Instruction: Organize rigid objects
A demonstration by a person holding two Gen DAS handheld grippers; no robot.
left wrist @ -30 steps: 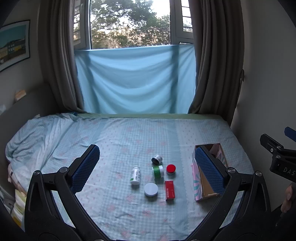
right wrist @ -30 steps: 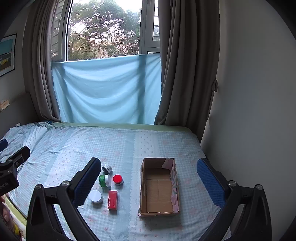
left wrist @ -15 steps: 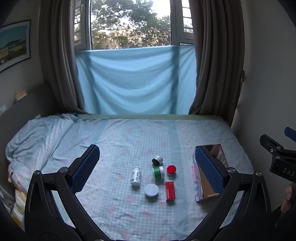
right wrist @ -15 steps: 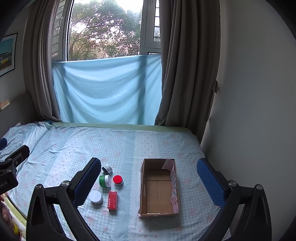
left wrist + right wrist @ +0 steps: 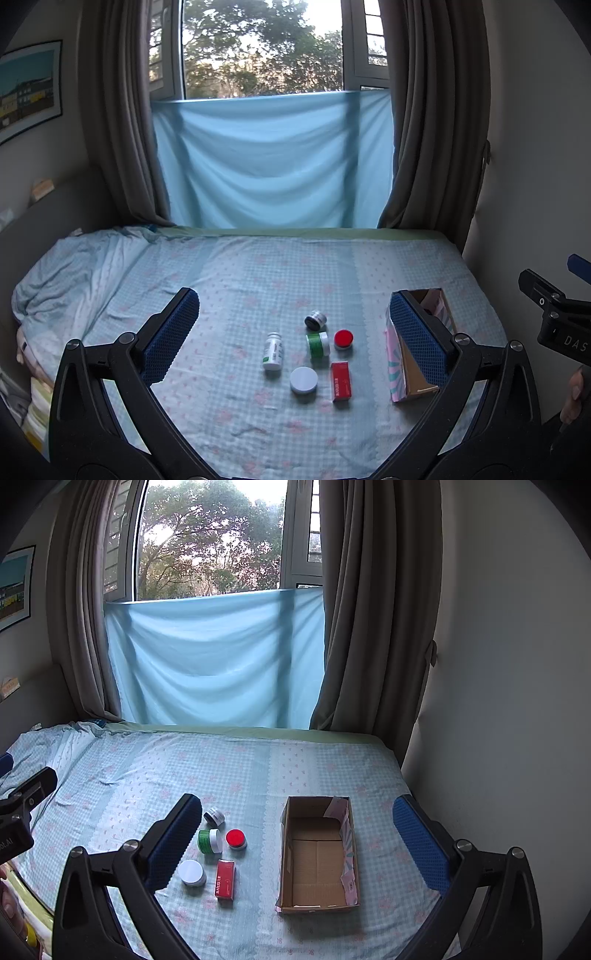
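Note:
Several small objects lie on the bed: a white pill bottle on its side, a green jar, a red-lidded jar, a dark jar, a white round tin and a red box. An empty open cardboard box stands right of them; it shows in the left wrist view too. My left gripper is open and empty, above and short of the objects. My right gripper is open and empty, held over the box's near side.
The bed has a blue checked sheet, with a rumpled quilt at the left. A wall runs along the right edge. Curtains and a blue cloth hang at the far end below the window.

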